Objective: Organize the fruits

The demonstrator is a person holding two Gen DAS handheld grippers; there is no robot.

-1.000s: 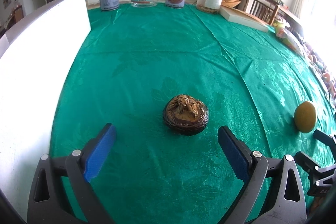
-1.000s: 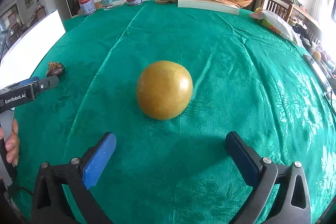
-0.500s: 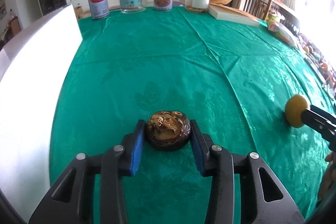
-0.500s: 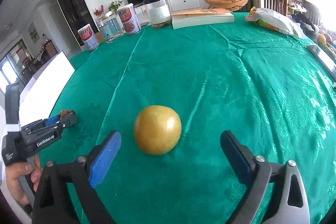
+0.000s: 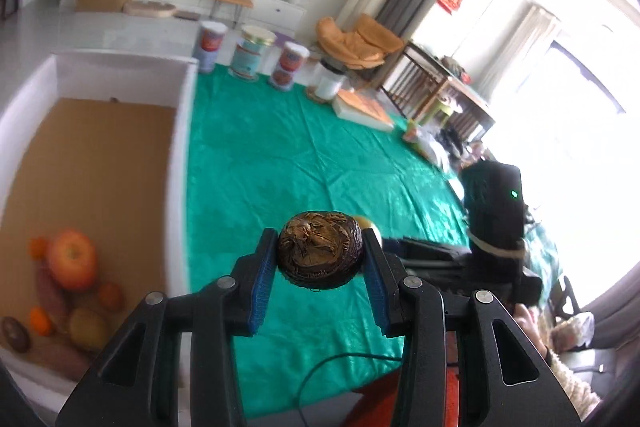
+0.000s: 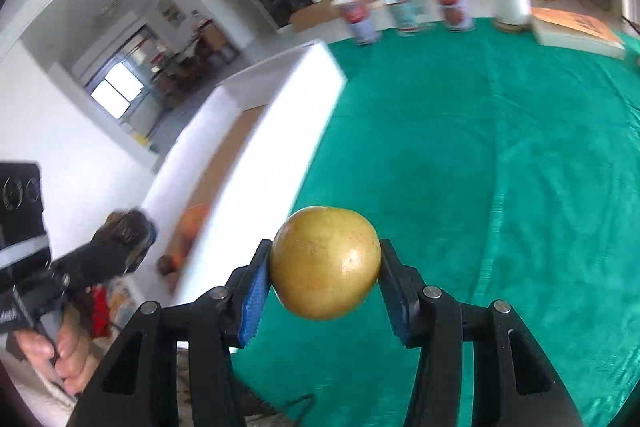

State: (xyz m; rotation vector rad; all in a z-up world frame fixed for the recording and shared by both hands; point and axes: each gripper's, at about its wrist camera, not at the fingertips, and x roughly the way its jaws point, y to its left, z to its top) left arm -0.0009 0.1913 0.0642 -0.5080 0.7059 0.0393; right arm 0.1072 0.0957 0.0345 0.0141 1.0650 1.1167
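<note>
Moments earlier both fruits had lain on the green tablecloth (image 5: 280,167) between wide-open jaws; now each was clear of the cloth and gripped. The left gripper (image 5: 320,263) had its blue pads pressed against the sides of a dark, wrinkled fruit (image 5: 320,251), its jaws having just been closing around it. The right gripper (image 6: 325,269) was clamped on a round yellow fruit (image 6: 326,261), its jaws likewise having just been closing, the later of the two.

The view from both wrists had swung as well. Where the earlier frames looked flat across the table toward the cans and jars (image 5: 250,53) at its far edge, the left wrist camera now looked down into a white-walled box (image 5: 180,163) with a brown cardboard floor, standing at the table's left side. Several fruits, among them a large orange-red one (image 5: 72,259) and some small orange ones, were already gathered in its near corner. In the right wrist view the left gripper (image 6: 132,227) and the hand holding it (image 6: 60,351) appeared blurred beside that same box.

Judging by this, both picks had succeeded and the carry toward the box was under way. What remained was to bring each fruit over the wall and release it; the round yellow one looked likelier to roll.
</note>
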